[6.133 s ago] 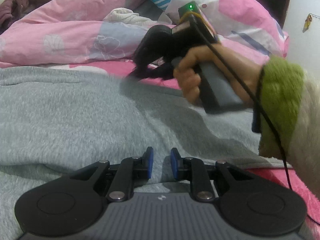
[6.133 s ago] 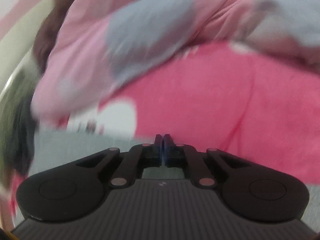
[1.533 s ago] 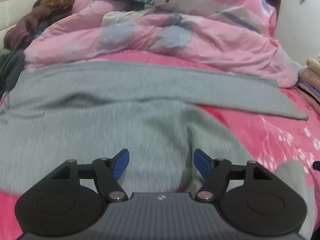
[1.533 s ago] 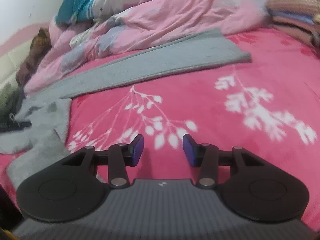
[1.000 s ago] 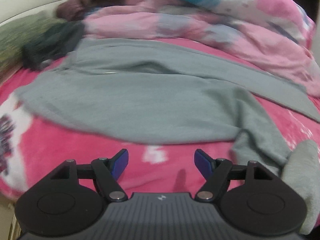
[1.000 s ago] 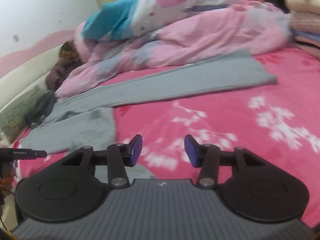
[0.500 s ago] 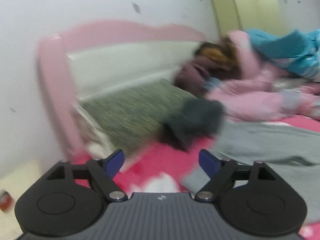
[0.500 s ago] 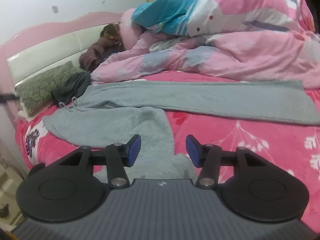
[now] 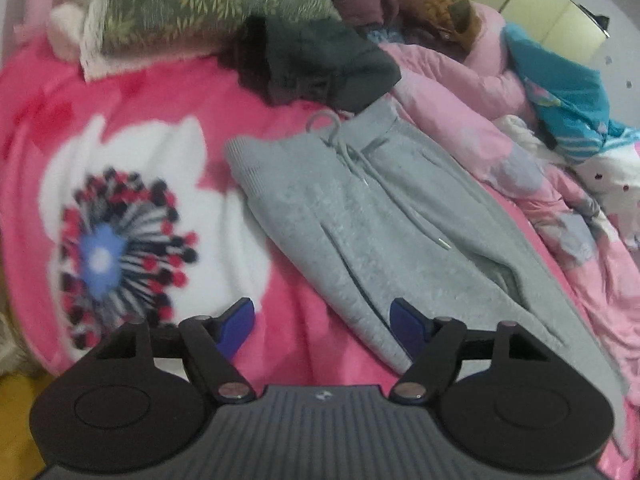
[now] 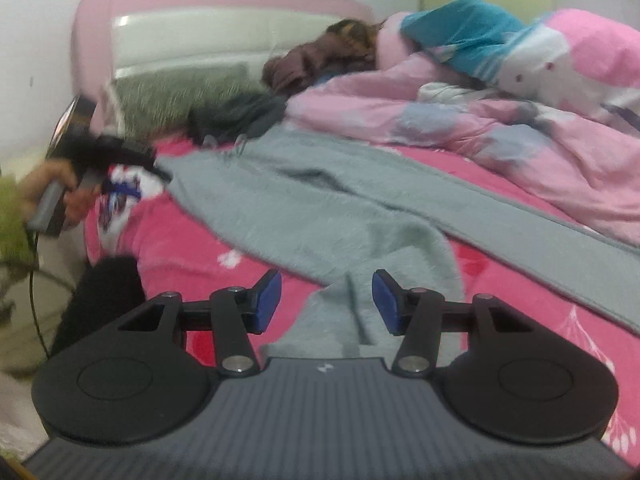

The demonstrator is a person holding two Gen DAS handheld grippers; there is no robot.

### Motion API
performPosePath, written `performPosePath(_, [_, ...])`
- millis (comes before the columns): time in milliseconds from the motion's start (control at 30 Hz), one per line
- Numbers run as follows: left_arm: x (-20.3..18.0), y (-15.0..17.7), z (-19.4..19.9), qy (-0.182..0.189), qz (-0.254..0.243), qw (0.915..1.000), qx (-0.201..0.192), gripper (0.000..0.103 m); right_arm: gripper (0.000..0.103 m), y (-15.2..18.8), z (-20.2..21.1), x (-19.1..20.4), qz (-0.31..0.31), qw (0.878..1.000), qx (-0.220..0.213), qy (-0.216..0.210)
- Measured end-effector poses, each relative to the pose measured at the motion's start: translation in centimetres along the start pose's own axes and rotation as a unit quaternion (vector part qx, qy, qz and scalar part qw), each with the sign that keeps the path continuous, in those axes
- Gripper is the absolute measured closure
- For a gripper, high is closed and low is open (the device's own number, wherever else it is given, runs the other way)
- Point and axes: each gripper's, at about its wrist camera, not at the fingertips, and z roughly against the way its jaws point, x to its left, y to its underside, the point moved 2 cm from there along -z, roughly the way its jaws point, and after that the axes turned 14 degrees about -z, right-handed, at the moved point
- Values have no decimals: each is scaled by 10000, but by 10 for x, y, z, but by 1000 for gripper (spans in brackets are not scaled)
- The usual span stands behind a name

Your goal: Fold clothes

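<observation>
Left gripper [image 9: 322, 322] released, jaws just narrowing, nothing between; right gripper [image 10: 326, 300] released; grey sweatpants [image 9: 384, 216] flat on pink bedspread [image 9: 132, 92].

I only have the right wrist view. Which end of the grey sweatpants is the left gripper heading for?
Observer: The waistband end; the left gripper hangs open above the hip edge of the grey sweatpants.
Operator: Are the drawstrings tucked in?
Observer: No, the drawstring lies loose across the front.
Operator: Anything crowding the waistband?
Observer: A dark garment lies right against it, below a green patterned pillow.
</observation>
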Motion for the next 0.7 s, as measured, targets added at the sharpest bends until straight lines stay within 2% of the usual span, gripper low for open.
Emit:
performPosePath(67, [1, 2, -8, -38, 31, 10000, -40, 28, 53, 7, -5, 7, 136, 9997, 198, 21])
performPosePath(200, [-3, 4, -12, -111, -83, 9998, -165, 29, 53, 26, 1, 12, 508, 9971, 461, 325])
performPosePath(400, [-12, 2, -18, -262, -286, 9990, -223, 30, 49, 51, 22, 7, 839, 9916, 594, 785])
performPosePath(600, [-22, 3, -24, -529, -437, 9973, -268, 30, 45, 75, 10, 6, 1255, 9824, 803, 1123])
performPosePath(700, [-24, 3, -28, -634, -454, 9965, -291, 31, 55, 72, 4, -7, 829, 9876, 694, 1136])
